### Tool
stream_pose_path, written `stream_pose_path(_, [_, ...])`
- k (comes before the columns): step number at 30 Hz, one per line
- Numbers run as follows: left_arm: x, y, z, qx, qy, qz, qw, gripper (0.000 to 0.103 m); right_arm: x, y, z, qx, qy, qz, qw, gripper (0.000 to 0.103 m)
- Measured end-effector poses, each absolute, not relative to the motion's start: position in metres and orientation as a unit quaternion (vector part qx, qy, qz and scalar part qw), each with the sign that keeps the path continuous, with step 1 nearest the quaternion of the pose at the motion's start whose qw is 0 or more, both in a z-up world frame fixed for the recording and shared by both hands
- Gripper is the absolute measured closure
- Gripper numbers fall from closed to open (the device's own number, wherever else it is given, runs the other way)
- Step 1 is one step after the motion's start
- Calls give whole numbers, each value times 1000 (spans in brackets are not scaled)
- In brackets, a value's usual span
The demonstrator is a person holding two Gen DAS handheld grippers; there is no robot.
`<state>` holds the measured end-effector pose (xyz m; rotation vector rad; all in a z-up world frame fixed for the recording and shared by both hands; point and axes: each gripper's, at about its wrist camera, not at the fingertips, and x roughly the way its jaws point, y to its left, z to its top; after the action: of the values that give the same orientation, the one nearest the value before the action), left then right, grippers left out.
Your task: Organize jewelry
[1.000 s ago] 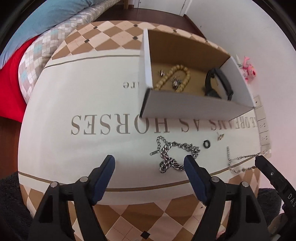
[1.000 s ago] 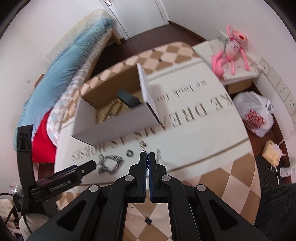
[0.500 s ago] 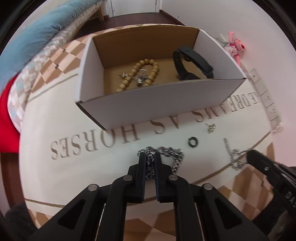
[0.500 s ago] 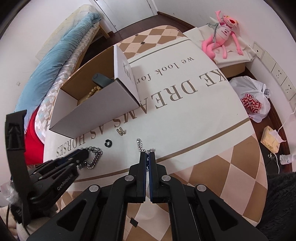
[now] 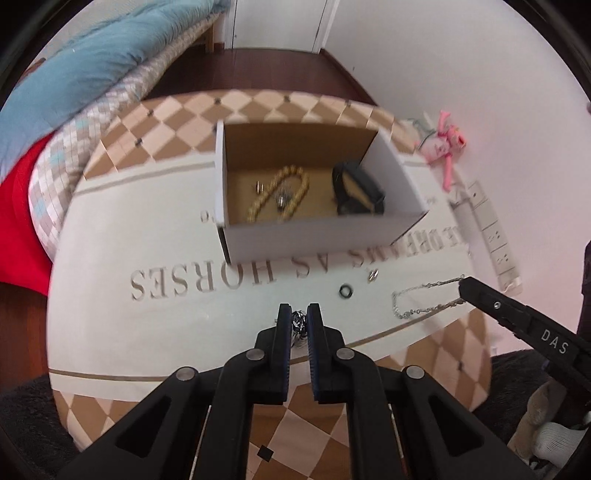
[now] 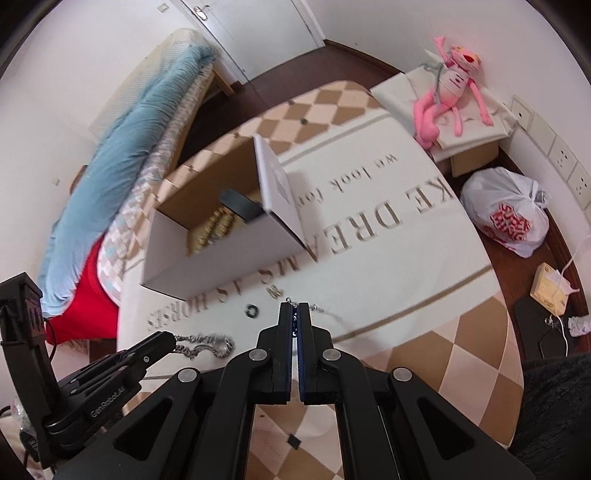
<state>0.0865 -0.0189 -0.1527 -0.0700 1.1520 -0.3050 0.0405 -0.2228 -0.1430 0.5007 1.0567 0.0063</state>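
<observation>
Left wrist view: left gripper [image 5: 298,320] clamped on the chunky silver chain [image 5: 299,322], lower centre.
Right gripper [image 6: 294,322] pinches the thin silver necklace [image 6: 325,313] at its fingertips, centre frame.

The walls [image 6: 369,22] are white and the floor [image 5: 258,70] is dark brown wood, with a white door [image 6: 255,33] at the far end. A bed with a blue blanket [image 6: 147,122] and a red sheet [image 5: 22,206] stands at the left side of a table under a cream cloth [image 6: 406,258] with a brown checked border. By the right wall there are white sockets [image 6: 561,158], a pink plush toy [image 6: 447,92] on a low box, and a white plastic bag [image 6: 506,214] on the floor.
</observation>
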Motion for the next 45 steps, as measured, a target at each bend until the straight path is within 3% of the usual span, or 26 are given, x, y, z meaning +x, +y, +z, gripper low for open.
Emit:
stream_pose_path(10, [119,-7,-66,-72,478,-175,857,97,71,-203,-61,217,450,71,864,101])
stream_pose_path(15, [156,-9,-49,-51,466,-176,866,97,108,-192,-38,182,439,81,876,101])
stream_pose_path(25, [234,-17,-91,-4,517,-154,842,97,187,-187,-51,127,476,65,868,101])
stream_pose_path(37, [261,-17,-124,3,557,-105,823,92,228,-189,-103,105,557,58,822,101])
stream_pose_path(38, [262,-17,-123,5,557,-100,824,86,231,-189,-107,103,569,56,814,100])
stream_pose_path(40, [264,-16,-122,10,556,-87,827,54,233,-191,-114,105,582,49,805,100])
stream_pose_path(41, [264,-14,-121,12,551,-78,831,31,234,-191,-115,101,585,49,803,100])
stream_pose_path(42, [264,-12,-119,11,545,-72,835,25,235,-192,-116,100,586,46,803,100])
stream_pose_path(45, [261,-5,-115,7,539,-58,840,24,234,-194,-115,90,586,36,805,95])
